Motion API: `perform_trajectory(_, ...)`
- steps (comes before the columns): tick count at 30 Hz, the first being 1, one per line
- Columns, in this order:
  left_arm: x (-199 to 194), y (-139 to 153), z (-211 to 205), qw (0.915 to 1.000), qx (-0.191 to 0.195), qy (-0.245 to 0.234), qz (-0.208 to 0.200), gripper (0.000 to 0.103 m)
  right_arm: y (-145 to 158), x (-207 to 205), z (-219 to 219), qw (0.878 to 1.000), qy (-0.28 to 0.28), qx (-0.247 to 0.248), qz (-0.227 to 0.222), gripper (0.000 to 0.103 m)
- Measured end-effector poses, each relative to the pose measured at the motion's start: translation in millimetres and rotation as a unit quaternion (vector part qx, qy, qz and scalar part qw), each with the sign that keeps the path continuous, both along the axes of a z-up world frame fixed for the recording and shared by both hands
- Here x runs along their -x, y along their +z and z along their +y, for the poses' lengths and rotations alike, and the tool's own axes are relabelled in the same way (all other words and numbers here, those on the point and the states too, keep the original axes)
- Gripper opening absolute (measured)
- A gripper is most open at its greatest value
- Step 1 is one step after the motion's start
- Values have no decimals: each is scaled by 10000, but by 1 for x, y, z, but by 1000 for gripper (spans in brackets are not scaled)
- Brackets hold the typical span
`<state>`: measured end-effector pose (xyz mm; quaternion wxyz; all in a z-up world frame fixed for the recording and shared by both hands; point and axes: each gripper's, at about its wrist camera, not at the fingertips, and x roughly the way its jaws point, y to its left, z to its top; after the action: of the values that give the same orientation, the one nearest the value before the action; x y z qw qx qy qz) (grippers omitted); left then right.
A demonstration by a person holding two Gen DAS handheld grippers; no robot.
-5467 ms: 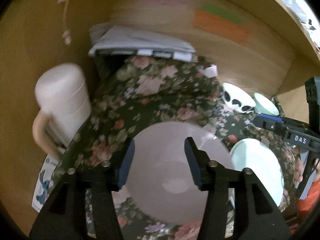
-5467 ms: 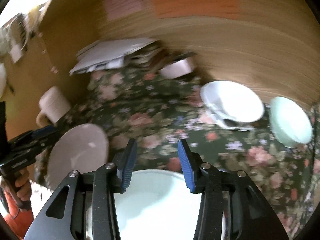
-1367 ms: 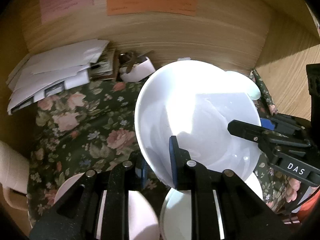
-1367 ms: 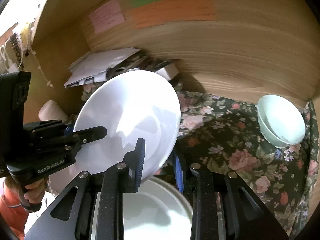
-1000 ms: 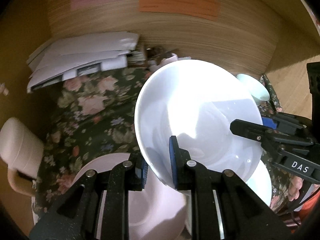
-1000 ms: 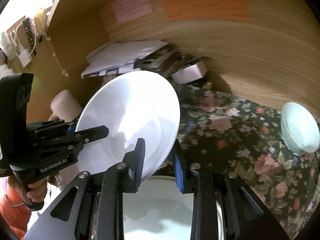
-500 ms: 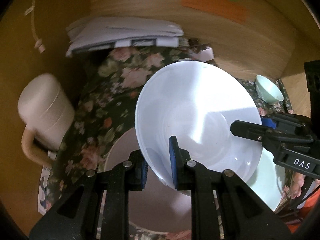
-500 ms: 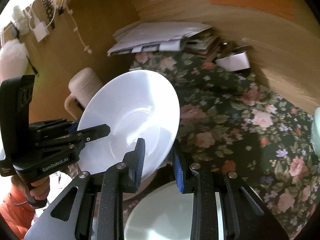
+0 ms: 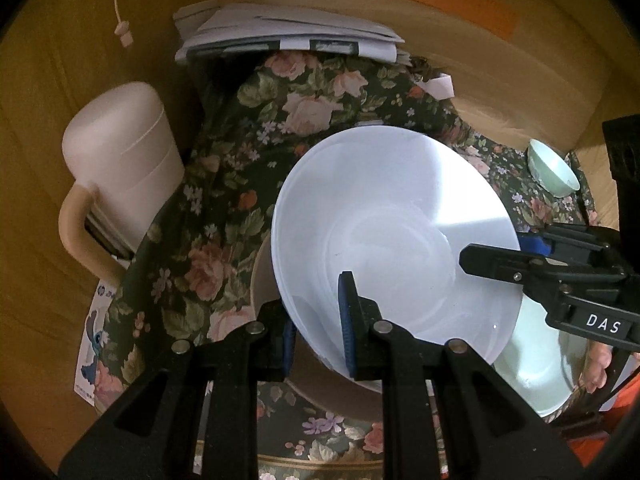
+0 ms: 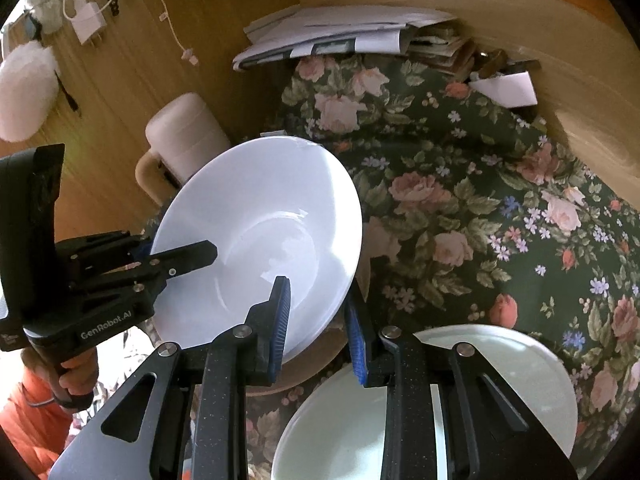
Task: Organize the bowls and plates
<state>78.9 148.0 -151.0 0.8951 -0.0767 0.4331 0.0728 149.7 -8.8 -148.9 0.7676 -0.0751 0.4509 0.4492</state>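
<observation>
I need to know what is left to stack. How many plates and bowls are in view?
4: a white bowl held by both grippers, a beige plate beneath it, a pale green plate beside that, a small green bowl at the far right. More may be hidden.

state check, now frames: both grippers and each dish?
left gripper: shut on white bowl's rim
right gripper: shut on the opposite rim
white bowl: lifted, tilted
beige plate: flat on cloth, under the bowl
pale green plate: flat on cloth
small green bowl: upright, empty

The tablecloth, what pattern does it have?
Dark tablecloth with pink roses and green leaves; clearest in the right wrist view.
</observation>
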Motion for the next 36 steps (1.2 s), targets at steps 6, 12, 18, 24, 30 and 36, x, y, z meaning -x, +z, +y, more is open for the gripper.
perform_trajectory(6,5,-5,1,10000,-5,80,35,19,-2,-1,0,10000,45,41,63,26)
perform_trajectory(12,8,-7,1,9999,-70,113,13,19,-1,0,2,9999,103,91,8,27)
perform_trajectory(18,8,-8,0,9999,-91,130,7,19,3,2,-3,9999,127,78,-9,27)
perform_trajectory(24,3,-10,-1,9997,-197,130,32,19,7,7,-9,9998,95,96,-174,29)
perform_trajectory(30,-5,-9,-5,9998,-204,9,38,37,10,11,-10,9997,113,53,-199,29)
perform_trajectory(36,-10,-8,-6,9996,-215,-48,147,45,15,5,-20,9998,-46,-87,-168,40)
